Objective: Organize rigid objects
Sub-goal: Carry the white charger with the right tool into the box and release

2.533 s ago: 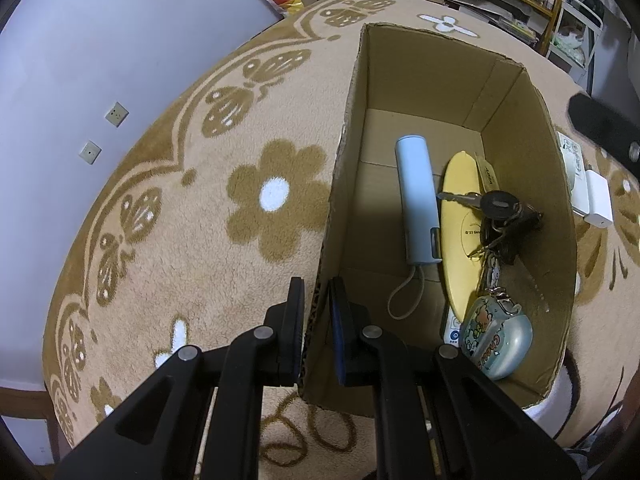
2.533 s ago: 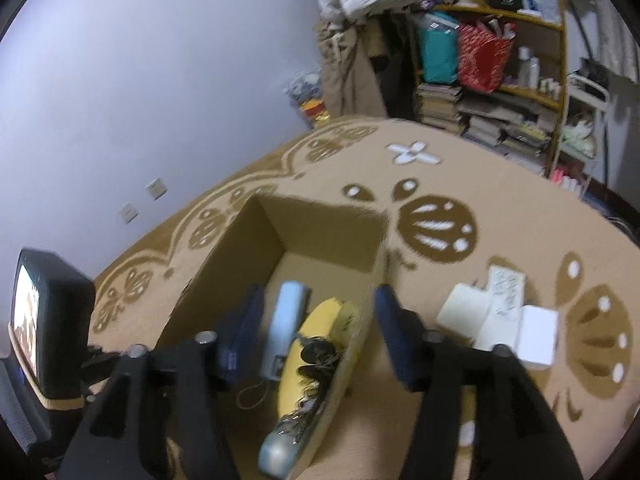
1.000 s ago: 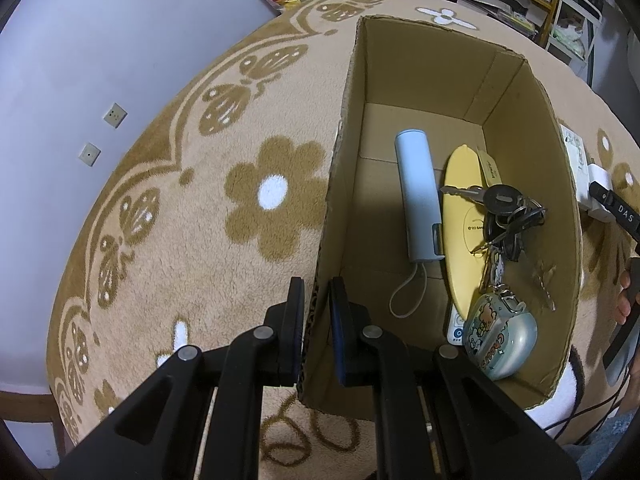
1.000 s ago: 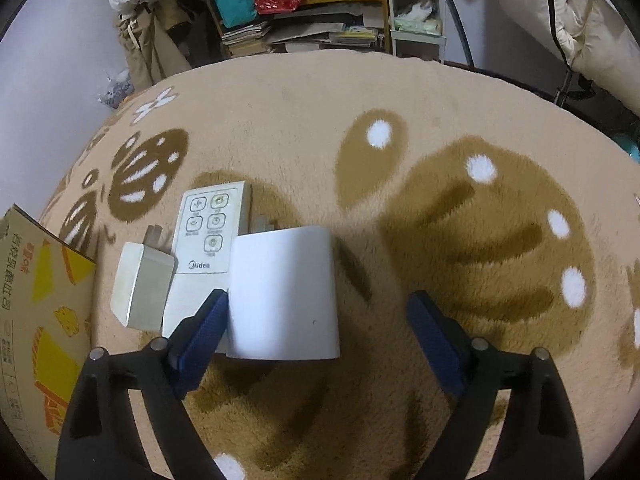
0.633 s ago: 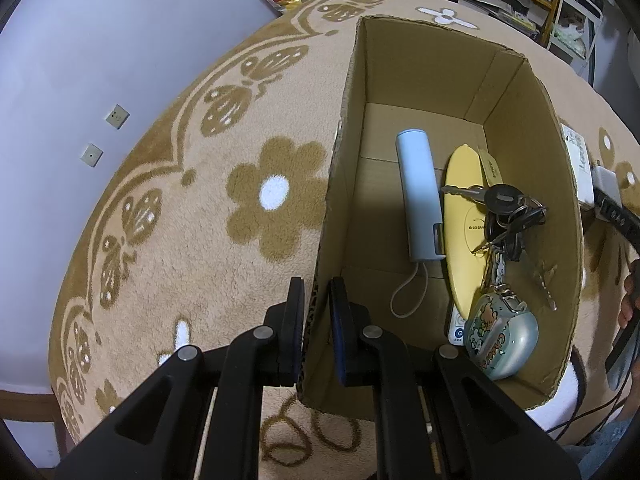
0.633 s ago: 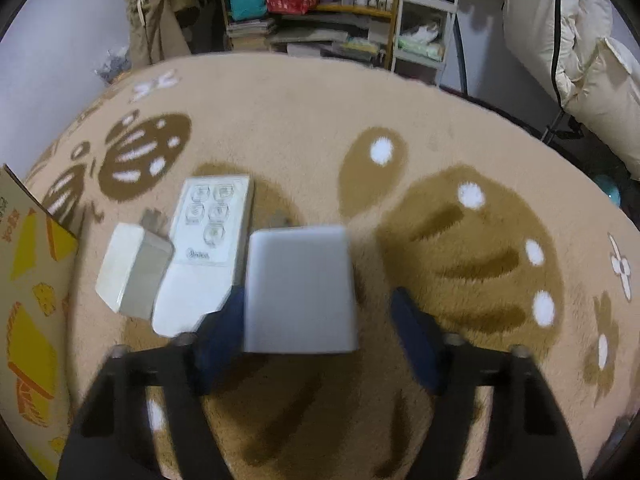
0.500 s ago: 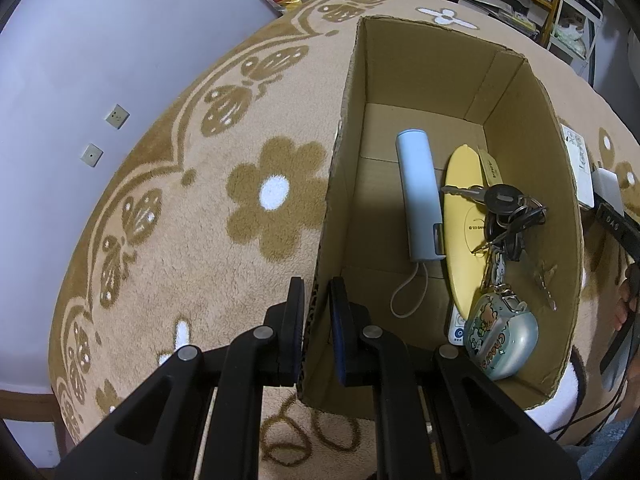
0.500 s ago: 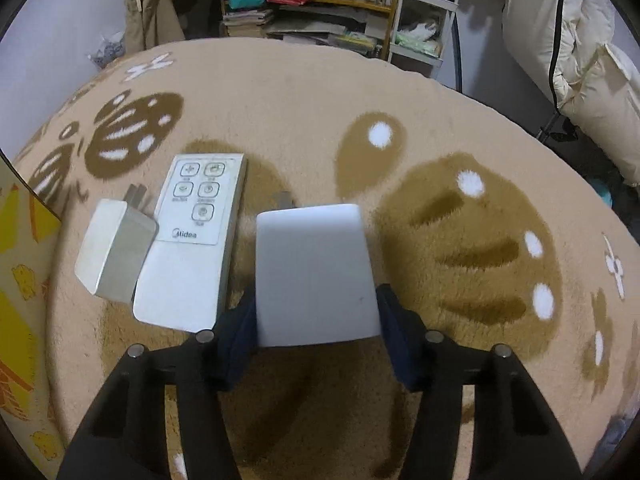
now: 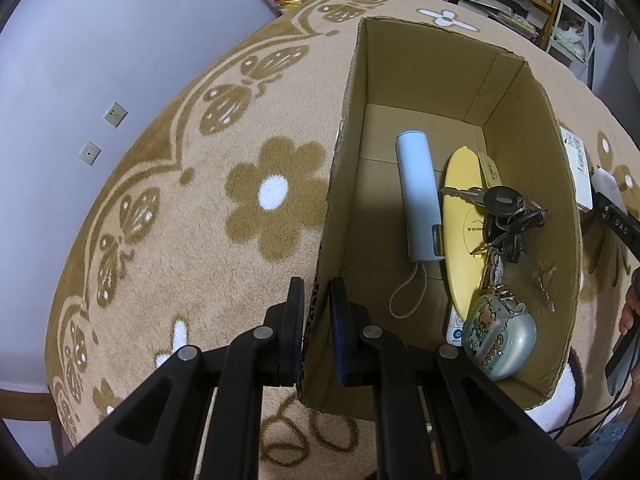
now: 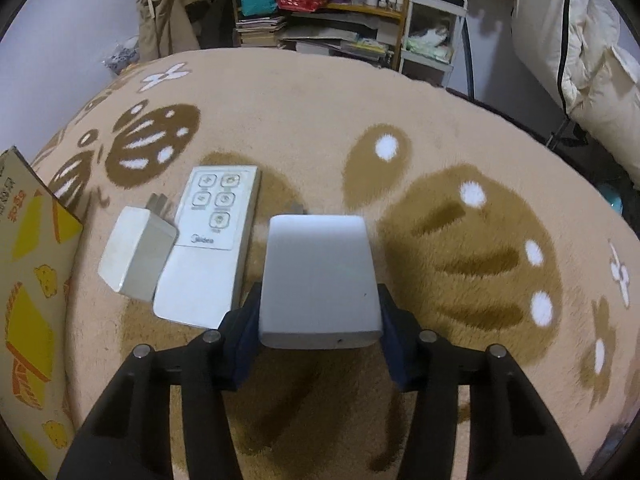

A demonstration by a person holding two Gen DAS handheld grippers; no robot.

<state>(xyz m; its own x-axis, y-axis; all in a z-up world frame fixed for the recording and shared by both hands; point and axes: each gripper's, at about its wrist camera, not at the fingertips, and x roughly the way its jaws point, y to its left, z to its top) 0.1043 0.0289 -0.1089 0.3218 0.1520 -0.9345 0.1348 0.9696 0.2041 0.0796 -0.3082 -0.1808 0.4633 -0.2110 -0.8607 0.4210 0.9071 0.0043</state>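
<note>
The right gripper (image 10: 319, 328) is clamped on a white charger block (image 10: 318, 280), blue pads pressed against its two long sides at lower centre of the right wrist view. The block's long axis runs straight up the frame, its prongs (image 10: 298, 209) pointing away from the camera, over the patterned tan rug (image 10: 460, 152). Just left lie a white remote (image 10: 210, 248), also lengthwise up the frame, and a smaller white plug adapter (image 10: 136, 258) touching it. In the left wrist view, the left gripper (image 9: 316, 332) pinches the near left wall of the cardboard box (image 9: 424, 80), jaws nearly together. Inside, at centre right, lie a pale blue power bank (image 9: 418, 196), a yellow oval case (image 9: 464, 224), keys (image 9: 504, 216) and a cartoon keychain (image 9: 498, 338).
</note>
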